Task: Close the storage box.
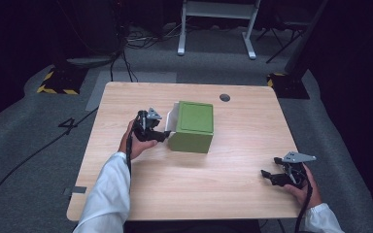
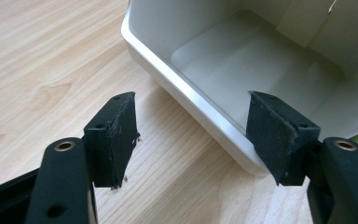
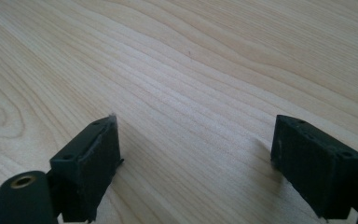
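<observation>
Wooden surface [image 1: 223, 165] carries a green box [image 1: 192, 125] with its white inner tray [image 2: 242, 74] slid partway out toward the left tool [image 2: 193, 135], jaws spread astride the tray rim, presumably to grip it; right tool [image 3: 196, 158] rests released, well apart.

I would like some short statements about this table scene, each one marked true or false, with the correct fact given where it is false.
1. The green box lies on the wooden table. True.
2. The left gripper is shut on the box. False: its fingers are spread open, at the white rim of the box opening.
3. The white inside of the box appears empty. True, as far as the left gripper view shows.
4. The right gripper is beside the box. False: it is far from it, near the table's right front corner.
5. The right gripper holds something. False: it is open over bare wood.
</observation>
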Tool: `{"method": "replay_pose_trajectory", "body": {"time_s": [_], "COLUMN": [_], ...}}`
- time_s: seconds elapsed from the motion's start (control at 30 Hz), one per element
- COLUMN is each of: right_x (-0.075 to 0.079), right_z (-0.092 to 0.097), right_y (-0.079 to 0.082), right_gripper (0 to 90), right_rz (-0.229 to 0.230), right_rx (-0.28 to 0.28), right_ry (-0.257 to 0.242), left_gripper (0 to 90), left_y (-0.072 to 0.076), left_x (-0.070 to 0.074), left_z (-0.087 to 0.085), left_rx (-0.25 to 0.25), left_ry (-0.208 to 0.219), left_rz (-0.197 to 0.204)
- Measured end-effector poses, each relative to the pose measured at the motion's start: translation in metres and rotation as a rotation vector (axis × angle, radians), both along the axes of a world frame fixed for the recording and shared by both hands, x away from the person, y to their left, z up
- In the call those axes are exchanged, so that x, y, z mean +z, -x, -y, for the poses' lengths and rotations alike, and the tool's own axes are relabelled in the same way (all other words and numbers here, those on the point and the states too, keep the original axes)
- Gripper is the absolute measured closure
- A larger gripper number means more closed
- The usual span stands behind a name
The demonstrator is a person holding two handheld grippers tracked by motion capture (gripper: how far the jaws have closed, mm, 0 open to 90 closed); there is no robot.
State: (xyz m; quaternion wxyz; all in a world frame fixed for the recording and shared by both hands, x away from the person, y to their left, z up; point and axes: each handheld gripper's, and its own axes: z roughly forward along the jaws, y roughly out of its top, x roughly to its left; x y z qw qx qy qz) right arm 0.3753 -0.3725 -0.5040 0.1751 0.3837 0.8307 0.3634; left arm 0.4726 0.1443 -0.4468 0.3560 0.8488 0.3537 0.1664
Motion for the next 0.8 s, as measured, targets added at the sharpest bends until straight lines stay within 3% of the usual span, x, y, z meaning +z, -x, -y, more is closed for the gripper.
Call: {"method": "replay_pose_trajectory", "body": {"time_s": [0.1, 0.2, 0.3, 0.57, 0.8], "right_x": [0.0, 0.0, 0.0, 0.0, 0.0], "right_z": [0.0, 0.0, 0.0, 0.0, 0.0], "right_y": [0.0, 0.0, 0.0, 0.0, 0.0], "right_gripper": [15.4, 15.4, 15.4, 15.4, 15.4], "right_rz": [0.0, 0.0, 0.0, 0.0, 0.0], "right_rx": [0.0, 0.0, 0.0, 0.0, 0.0], "right_ry": [-0.001, 0.0, -0.001, -0.001, 0.0], "left_gripper": [30.0, 28.4, 28.1, 27.1, 20.0], "left_y": [0.003, 0.005, 0.007, 0.015, 0.024], "left_x": [0.003, 0.007, 0.01, 0.012, 0.014], "left_z": [-0.002, -0.006, -0.011, -0.031, -0.044], "left_rx": [0.005, 0.009, 0.023, 0.047, 0.046], "left_ry": [-0.022, -0.015, -0.057, -0.111, -0.093], "left_rz": [0.019, 0.029, 0.037, 0.038, 0.036]}}
